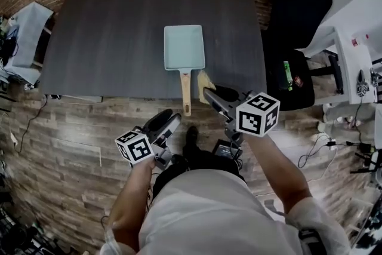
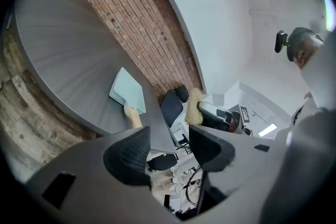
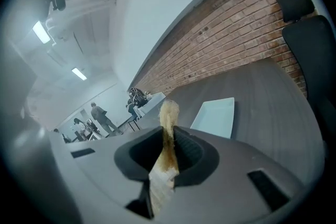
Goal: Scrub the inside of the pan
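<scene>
Right hand-held gripper (image 3: 169,150) was pressed together on a yellowish scrub pad (image 3: 168,113), which stood up out of the jaws. Left hand-held gripper (image 2: 169,150) had its jaws spread, with nothing between them. Neither touched the pan (image 1: 184,48). The pan, pale and square, lay flat near the near edge of the worktop (image 1: 107,33), its wooden handle (image 1: 186,92) overhanging that edge. Assessment: pad in hand, but scrubbing not begun. The pan remained to be steadied and its inside scrubbed.
</scene>
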### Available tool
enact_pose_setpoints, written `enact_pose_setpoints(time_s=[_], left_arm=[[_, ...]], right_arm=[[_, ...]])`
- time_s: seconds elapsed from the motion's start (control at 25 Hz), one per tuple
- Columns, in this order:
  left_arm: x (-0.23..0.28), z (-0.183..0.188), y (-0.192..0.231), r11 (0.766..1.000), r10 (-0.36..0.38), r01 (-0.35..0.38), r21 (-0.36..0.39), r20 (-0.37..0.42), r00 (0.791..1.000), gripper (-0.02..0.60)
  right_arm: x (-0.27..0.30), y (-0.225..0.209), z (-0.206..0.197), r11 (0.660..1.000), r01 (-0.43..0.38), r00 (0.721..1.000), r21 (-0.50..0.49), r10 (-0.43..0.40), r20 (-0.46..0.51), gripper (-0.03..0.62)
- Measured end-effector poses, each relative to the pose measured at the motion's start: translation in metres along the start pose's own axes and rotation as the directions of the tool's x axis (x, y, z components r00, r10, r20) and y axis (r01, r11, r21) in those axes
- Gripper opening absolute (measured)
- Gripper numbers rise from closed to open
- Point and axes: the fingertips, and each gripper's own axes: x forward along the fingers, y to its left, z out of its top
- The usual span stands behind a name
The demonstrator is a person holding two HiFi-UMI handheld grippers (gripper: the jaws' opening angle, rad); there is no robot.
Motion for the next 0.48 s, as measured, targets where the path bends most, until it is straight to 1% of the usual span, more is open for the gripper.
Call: enact_pose_setpoints(time_s=[0.16,0.24,0.4,0.48], left_arm=[[0.033,-0.003,0.037,0.997,0.073,-0.074,-0.024,-0.058,0.996,0.253],[0.047,-0.007,0.051,0.995,0.094,-0.097,-0.034,-0.085,0.992,0.259],[0.073,-0.012,0.071,0.993,0.101,-0.108,-0.042,-0.144,0.984,0.268],[0.083,-0.011,0.078,0.994,0.084,-0.095,-0.059,-0.168,0.982,0.270]], right_arm=[[0.026,-0.031,0.001,1.000,0.006,0.999,-0.012,-0.007,-0.054,0.061],[0.038,-0.043,0.000,0.999,0.013,0.996,-0.032,-0.016,-0.087,0.061],[0.064,-0.061,0.004,0.996,0.031,0.990,-0.086,-0.043,-0.136,0.061],[0.080,-0.067,0.010,0.991,0.046,0.987,-0.123,-0.064,-0.150,0.061]])
